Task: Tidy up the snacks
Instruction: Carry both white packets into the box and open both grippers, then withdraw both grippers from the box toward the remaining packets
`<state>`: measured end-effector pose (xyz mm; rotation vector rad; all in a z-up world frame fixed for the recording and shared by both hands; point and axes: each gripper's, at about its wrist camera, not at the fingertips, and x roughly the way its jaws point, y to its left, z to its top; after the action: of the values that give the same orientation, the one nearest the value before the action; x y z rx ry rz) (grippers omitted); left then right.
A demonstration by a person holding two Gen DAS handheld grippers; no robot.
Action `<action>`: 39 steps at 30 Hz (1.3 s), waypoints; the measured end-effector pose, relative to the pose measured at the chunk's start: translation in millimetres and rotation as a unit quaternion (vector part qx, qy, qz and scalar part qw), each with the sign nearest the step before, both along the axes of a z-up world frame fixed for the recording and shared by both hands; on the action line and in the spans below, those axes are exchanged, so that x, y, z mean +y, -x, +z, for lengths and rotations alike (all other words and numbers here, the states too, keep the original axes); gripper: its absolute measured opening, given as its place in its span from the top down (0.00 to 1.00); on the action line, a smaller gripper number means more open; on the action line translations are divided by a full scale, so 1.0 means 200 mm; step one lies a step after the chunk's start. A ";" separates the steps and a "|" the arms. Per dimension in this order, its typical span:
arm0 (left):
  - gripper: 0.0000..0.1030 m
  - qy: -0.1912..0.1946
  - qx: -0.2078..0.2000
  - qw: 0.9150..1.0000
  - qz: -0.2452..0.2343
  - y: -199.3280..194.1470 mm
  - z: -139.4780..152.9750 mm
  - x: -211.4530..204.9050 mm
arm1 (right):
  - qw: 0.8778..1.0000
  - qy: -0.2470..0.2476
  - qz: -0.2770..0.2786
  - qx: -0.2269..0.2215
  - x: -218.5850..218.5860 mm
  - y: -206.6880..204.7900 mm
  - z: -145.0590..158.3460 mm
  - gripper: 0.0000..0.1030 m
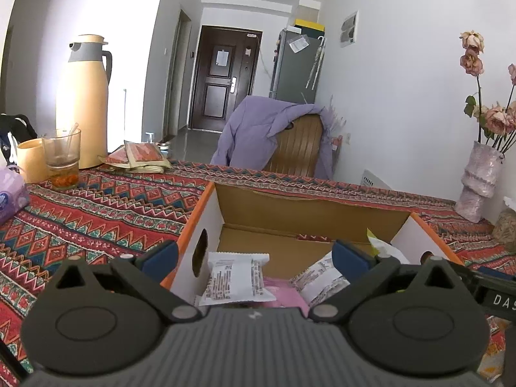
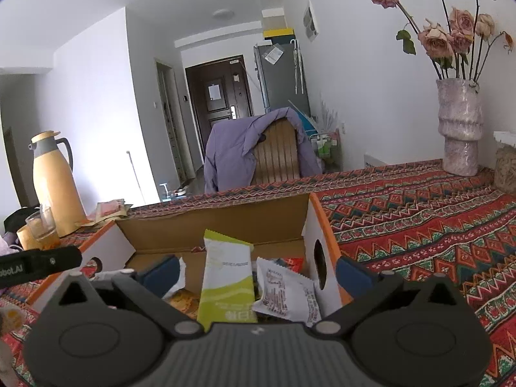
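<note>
An open cardboard box (image 1: 309, 213) with white walls and orange edges stands on the patterned tablecloth. Inside it lie a white snack packet (image 1: 235, 277), a pink packet (image 1: 285, 293) and another white packet (image 1: 322, 279). My left gripper (image 1: 256, 258) is open and straddles the box's left wall, one finger outside and one inside. In the right wrist view the box (image 2: 209, 222) holds a green packet (image 2: 225, 283) standing on end, a white packet (image 2: 287, 293) and an orange packet (image 2: 183, 300). My right gripper (image 2: 258, 272) is open across the box's right wall. Neither gripper holds anything.
A yellow thermos (image 1: 85, 103), a glass (image 1: 63, 158), a yellow cup (image 1: 30, 161) and a stack of red packets (image 1: 142, 158) stand at the table's far left. A vase of dried roses (image 2: 459, 129) and a jar (image 2: 504, 171) sit at the far right. A chair with a purple jacket (image 1: 274, 138) is behind the table.
</note>
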<state>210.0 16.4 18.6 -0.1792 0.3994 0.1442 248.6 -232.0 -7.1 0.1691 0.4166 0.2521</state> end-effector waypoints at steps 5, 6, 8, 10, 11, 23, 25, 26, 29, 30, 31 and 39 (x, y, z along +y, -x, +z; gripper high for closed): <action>0.00 0.002 -0.001 1.000 0.002 0.01 0.01 0.00 | 1.000 -0.001 -0.003 0.000 0.00 0.00 0.00 0.00; 0.00 0.004 -0.001 1.000 0.003 0.01 0.01 0.00 | 1.000 -0.001 -0.004 0.000 0.00 0.00 0.00 0.00; 0.00 0.009 -0.003 1.000 0.001 0.02 0.03 0.00 | 1.000 -0.002 -0.003 -0.003 0.00 0.02 0.01 0.00; 0.00 0.014 -0.003 1.000 -0.001 0.03 0.05 0.00 | 1.000 -0.003 -0.002 -0.009 0.00 0.04 0.04 0.00; 0.00 0.017 -0.004 1.000 -0.003 0.05 0.07 0.00 | 1.000 -0.001 -0.002 -0.013 0.00 0.05 0.05 0.00; 0.00 0.015 -0.024 1.000 -0.013 0.30 0.23 -0.01 | 0.999 0.025 0.017 -0.045 -0.01 0.26 0.21 0.00; 0.00 0.013 -0.026 0.999 -0.015 0.35 0.23 0.00 | 0.998 0.025 0.021 -0.045 -0.02 0.32 0.22 0.00; 0.00 0.012 -0.027 0.999 -0.015 0.38 0.23 0.00 | 0.998 0.025 0.024 -0.045 -0.03 0.35 0.22 0.00; 0.00 0.010 -0.026 0.999 -0.017 0.46 0.22 0.00 | 0.998 0.029 0.028 -0.044 -0.05 0.43 0.22 0.00; 0.00 0.010 -0.025 0.999 -0.018 0.48 0.21 0.01 | 0.998 0.031 0.029 -0.045 -0.05 0.45 0.22 0.00; 0.00 0.010 -0.023 0.999 -0.021 0.51 0.21 0.01 | 0.998 0.032 0.030 -0.045 -0.06 0.48 0.22 0.00; 0.00 0.005 -0.004 1.000 -0.027 0.66 0.12 0.04 | 0.998 0.036 0.040 -0.028 -0.09 0.65 0.16 0.00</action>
<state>77.4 24.1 42.3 -0.1782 0.3976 0.0886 119.2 -249.4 25.7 0.0743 0.3777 0.3195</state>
